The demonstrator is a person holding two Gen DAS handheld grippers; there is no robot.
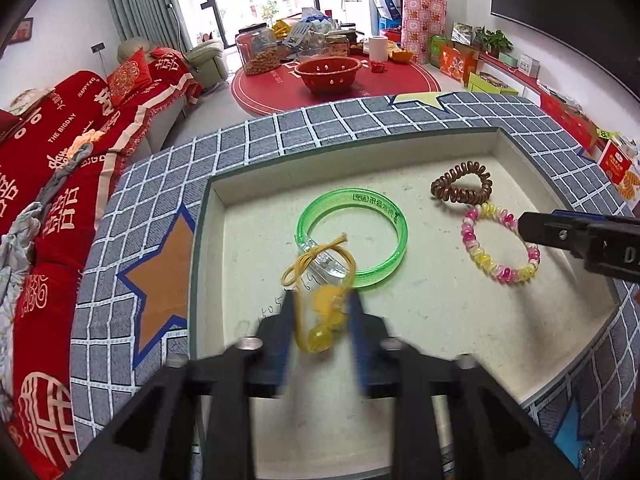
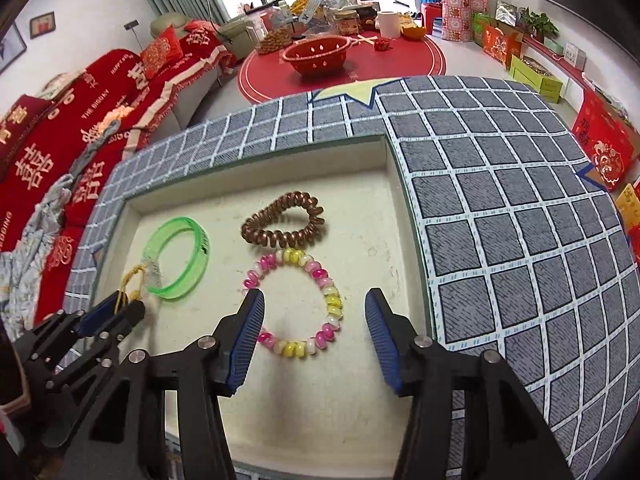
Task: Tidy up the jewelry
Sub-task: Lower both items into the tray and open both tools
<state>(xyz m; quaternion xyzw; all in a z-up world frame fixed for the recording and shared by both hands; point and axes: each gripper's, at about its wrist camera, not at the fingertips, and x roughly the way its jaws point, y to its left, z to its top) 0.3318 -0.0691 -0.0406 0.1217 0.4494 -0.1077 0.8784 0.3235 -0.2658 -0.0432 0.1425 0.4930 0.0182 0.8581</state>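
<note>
The left gripper (image 1: 322, 312) straddles a yellow bead pendant (image 1: 320, 322) near the tray's (image 1: 360, 144) near edge; motion blur hides whether its fingers are clenched on it or released. Its cord (image 1: 316, 258) crosses the green bangle (image 1: 352, 236). Judged step: placing or taking the pendant; next, clear the cord from the bangle. The right gripper (image 2: 316, 336) is spread wide around the beaded bracelet (image 2: 294, 304). Count: one pendant, one bangle, one bracelet, one coil tie (image 2: 284, 224).
</note>
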